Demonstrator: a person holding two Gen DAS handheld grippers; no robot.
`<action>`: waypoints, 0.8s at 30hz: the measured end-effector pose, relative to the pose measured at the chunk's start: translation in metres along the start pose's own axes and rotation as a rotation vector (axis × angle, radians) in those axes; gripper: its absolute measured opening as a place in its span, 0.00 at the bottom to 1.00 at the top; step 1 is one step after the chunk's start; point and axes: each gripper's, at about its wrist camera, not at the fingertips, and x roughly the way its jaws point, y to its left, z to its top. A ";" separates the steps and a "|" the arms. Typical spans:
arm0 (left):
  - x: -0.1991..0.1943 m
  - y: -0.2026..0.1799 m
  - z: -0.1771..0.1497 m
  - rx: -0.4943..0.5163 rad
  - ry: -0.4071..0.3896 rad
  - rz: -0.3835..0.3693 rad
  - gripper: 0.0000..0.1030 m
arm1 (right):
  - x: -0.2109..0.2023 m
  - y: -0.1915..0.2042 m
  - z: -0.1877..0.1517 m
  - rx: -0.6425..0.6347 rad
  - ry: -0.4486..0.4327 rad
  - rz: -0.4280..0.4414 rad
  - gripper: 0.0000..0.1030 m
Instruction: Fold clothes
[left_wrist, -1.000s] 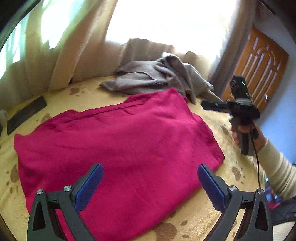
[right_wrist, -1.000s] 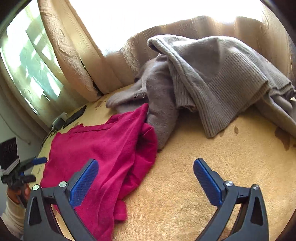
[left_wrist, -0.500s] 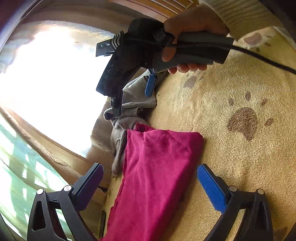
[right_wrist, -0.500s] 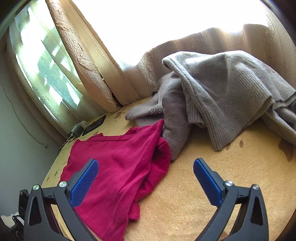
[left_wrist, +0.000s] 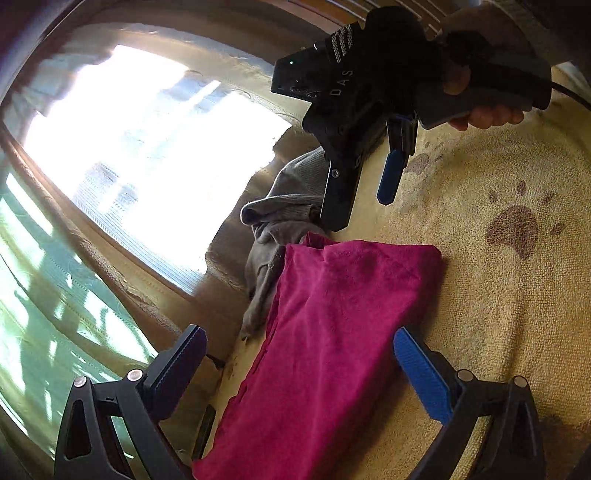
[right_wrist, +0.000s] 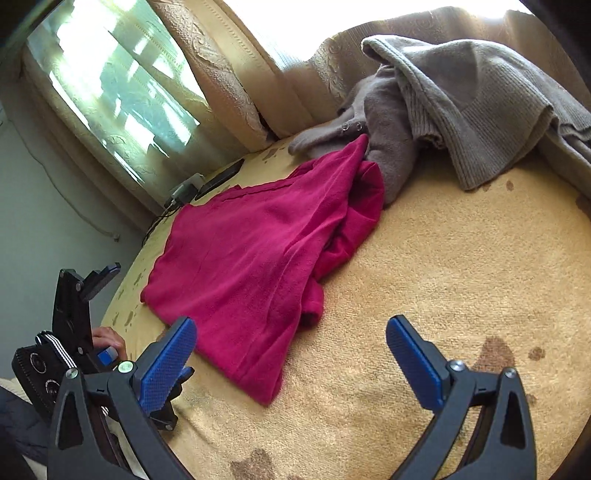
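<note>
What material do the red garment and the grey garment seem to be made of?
Red garment: probably a soft fleece or brushed knit, with a matte, slightly fuzzy surface and limp folds. Grey garment: a knitted sweater, likely wool or acrylic, with visible ribbing and a ribbed hem.

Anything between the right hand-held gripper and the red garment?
No: only bare yellow blanket separates the right hand-held gripper from the red garment, per right wrist view.

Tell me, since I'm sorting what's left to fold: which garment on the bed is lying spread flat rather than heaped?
The magenta garment lies spread flat on the paw-print blanket. The grey knit sweater sits bunched in a heap by the curtain, overlapping the magenta one's far corner.
</note>
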 end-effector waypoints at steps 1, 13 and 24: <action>-0.002 0.001 -0.001 -0.007 -0.003 0.002 1.00 | 0.005 0.001 0.003 0.000 0.004 -0.028 1.00; -0.014 0.014 -0.026 -0.076 -0.043 0.033 1.00 | 0.047 0.038 0.003 -0.026 0.152 -0.132 0.84; -0.026 0.000 -0.026 -0.006 -0.111 0.037 1.00 | 0.047 0.031 -0.018 0.261 0.208 0.170 0.77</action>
